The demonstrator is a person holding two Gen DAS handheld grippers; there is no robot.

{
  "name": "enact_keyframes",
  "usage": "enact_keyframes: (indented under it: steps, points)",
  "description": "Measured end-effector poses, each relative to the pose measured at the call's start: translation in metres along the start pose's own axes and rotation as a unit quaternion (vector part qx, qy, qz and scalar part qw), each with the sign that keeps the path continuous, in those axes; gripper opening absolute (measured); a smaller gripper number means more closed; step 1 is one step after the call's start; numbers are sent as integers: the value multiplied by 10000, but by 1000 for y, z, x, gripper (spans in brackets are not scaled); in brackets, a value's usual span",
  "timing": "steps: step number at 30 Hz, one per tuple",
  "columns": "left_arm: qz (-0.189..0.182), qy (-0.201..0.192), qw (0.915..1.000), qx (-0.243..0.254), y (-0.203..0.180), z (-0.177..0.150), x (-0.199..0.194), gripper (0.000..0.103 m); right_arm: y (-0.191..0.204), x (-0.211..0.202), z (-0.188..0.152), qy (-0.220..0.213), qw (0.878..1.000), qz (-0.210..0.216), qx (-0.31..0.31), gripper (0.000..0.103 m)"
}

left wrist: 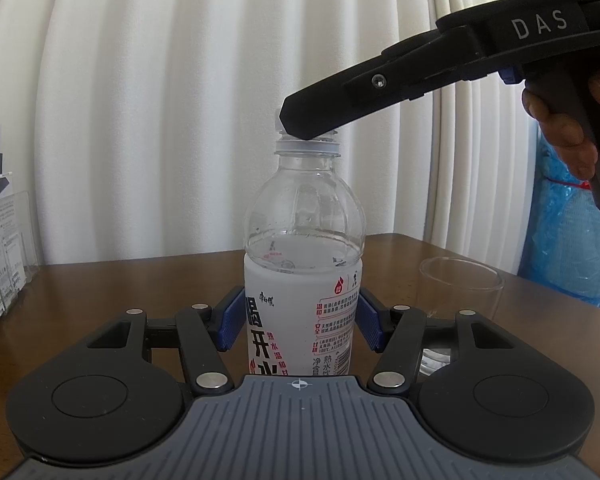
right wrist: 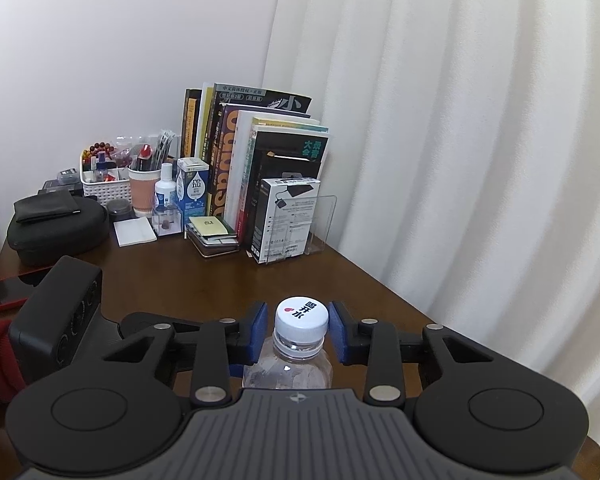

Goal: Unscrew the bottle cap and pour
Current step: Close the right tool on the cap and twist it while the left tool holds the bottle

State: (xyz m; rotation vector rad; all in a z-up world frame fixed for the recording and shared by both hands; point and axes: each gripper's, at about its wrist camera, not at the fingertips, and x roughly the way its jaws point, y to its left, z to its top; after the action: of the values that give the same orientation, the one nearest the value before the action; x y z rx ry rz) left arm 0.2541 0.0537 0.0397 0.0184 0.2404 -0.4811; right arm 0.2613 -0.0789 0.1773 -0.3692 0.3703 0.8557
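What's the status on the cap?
Left gripper shut on bottle. Right gripper straddling cap, fingers barely apart from it. Cap still on. Glass waiting alongside.

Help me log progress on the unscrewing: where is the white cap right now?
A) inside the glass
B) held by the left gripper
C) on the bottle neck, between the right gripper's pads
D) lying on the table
C: the white cap sits on the bottle neck, flanked by the right gripper pads.

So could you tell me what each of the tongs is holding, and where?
Left tongs clamp the water bottle at its label; right tongs straddle its cap.
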Motion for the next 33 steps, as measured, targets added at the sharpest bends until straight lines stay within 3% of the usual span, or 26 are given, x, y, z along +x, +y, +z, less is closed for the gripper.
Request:
enact_keyframes:
  steps: [33]
  points:
    - [5, 74, 10000, -15, -2, 1, -1, 58, 8, -14, -9, 79, 10000, 2, -37, 39]
